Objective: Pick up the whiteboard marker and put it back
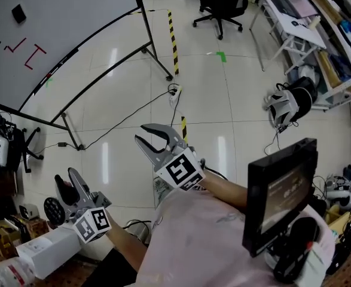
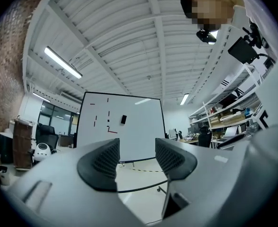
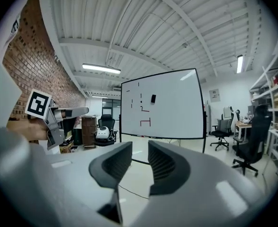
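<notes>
A large whiteboard (image 1: 73,23) on a wheeled stand fills the upper left of the head view, with red and black marks and a black eraser (image 1: 18,13) stuck on it. No marker shows clearly. Small coloured bits on the board's ledge (image 3: 142,136) are too small to identify. My right gripper (image 1: 140,132) is held out mid-frame, pointing toward the board, open and empty. My left gripper (image 1: 67,179) is lower left, also open and empty. Both gripper views face the whiteboard (image 2: 129,136) (image 3: 172,112) across the floor, through the empty gaps of my left gripper (image 2: 136,157) and right gripper (image 3: 139,162).
The whiteboard's stand legs (image 1: 157,58) and a black cable (image 1: 121,121) cross the tiled floor. Office chairs (image 1: 223,5), a desk and shelves (image 1: 333,52) stand at the right. A monitor (image 1: 280,190) is close at lower right, and boxes (image 1: 40,253) are at lower left.
</notes>
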Motion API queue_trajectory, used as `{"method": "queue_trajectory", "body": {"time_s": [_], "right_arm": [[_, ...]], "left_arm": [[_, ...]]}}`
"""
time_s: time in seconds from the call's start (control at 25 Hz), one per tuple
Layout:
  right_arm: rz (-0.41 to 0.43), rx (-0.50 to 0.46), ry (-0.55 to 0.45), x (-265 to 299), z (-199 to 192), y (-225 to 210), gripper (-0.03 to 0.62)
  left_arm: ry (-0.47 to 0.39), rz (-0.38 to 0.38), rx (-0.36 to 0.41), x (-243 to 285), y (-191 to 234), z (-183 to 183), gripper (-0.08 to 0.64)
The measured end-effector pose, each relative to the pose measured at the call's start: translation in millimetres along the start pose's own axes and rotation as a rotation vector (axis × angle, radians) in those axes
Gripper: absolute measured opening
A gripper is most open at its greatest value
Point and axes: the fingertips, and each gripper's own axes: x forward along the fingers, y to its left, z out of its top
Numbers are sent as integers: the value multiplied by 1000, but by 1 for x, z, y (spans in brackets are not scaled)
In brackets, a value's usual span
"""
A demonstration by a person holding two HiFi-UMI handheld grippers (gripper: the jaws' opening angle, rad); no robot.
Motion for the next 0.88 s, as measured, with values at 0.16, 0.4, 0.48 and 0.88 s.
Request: {"method": "queue_trajectory", "body": {"time_s": [0.16, 0.4, 0.48, 0.88], "right_arm": [[-7, -9, 27, 5, -2, 6, 103], [-40, -45, 17, -42, -5, -39, 117], [-40, -60, 9, -50, -8, -51, 132], [30, -46, 1, -67, -11, -68, 218]], "left_arm": [[18, -18, -33, 5, 6, -7, 224], [-7, -51, -16, 8, -60, 1, 218], [-26, -66, 2, 8, -81, 5, 210], [28, -73, -69, -23, -140, -5, 210]]}}
